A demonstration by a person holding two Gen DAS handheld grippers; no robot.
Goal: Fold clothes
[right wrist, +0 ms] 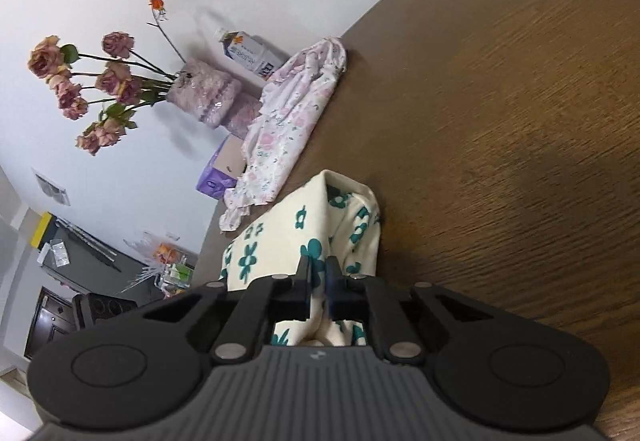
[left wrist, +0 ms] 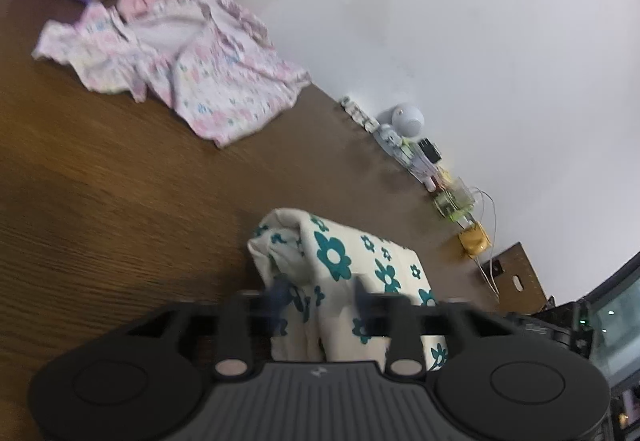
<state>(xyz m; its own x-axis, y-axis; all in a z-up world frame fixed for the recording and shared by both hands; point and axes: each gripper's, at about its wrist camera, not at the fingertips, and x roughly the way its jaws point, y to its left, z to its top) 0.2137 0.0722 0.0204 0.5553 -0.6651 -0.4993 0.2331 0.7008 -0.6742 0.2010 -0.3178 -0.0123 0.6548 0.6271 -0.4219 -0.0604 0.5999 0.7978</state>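
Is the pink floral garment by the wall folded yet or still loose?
Still loose: the pink floral garment lies crumpled and spread on the table, edges uneven.

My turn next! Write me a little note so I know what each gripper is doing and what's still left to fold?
Left gripper: jaws apart around the cream cloth with teal flowers; whether it grips is unclear.
Right gripper: shut on the same cloth, pinching a fold.
The cloth is bunched and held between both grippers above the wooden table, not yet folded flat.
The pink floral garment lies crumpled near the wall, untouched.
Left to do: finish the teal cloth, then fold the pink one.
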